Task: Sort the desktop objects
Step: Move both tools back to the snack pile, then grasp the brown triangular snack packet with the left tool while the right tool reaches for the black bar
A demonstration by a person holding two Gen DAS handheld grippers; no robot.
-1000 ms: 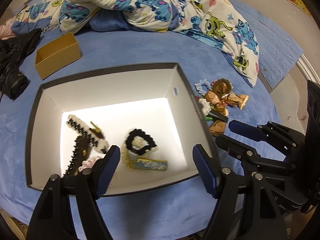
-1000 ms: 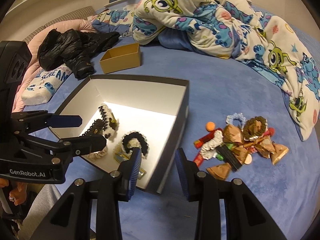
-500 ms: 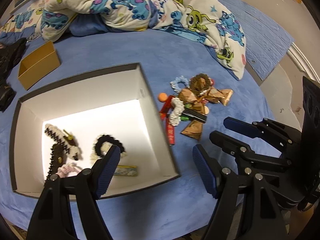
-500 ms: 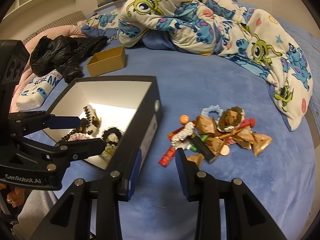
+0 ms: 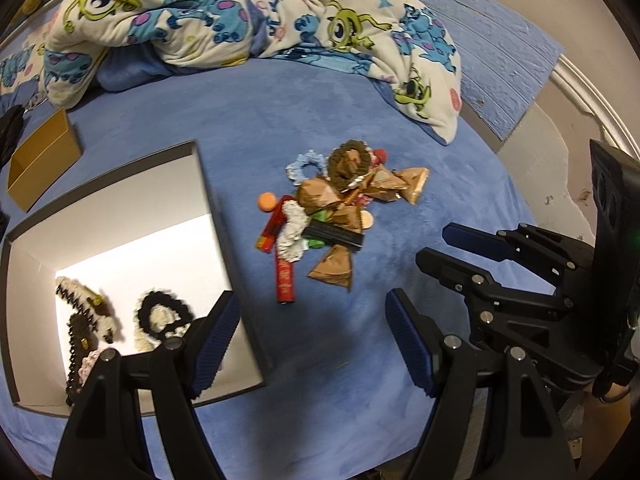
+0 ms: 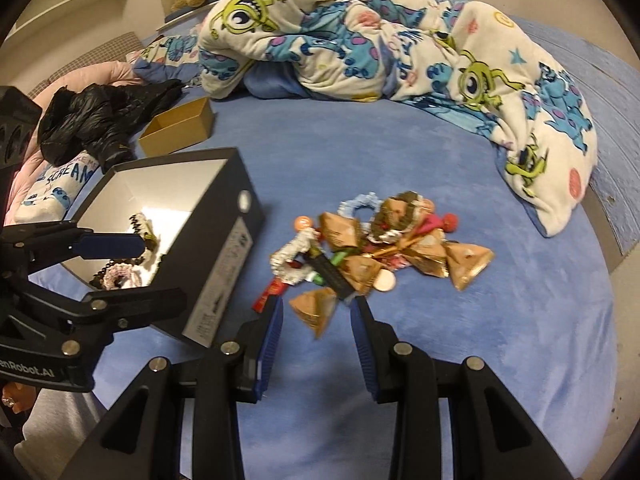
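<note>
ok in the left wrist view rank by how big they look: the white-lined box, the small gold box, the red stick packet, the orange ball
1. white-lined box, largest, though partly cut off and nearest the camera
2. small gold box
3. red stick packet
4. orange ball, smallest

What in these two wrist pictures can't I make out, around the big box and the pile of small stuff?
- Big box: left wrist view, its near corner and some contents sit behind the left claw.
- Box floor: right wrist view, the dark near wall and the left claw's finger hide most of it.
- Pile: both views, items overlap; lower ones hidden.
- Box label: right wrist view, too blurred to read.
- Gold box: left wrist view, inside hidden.
</note>
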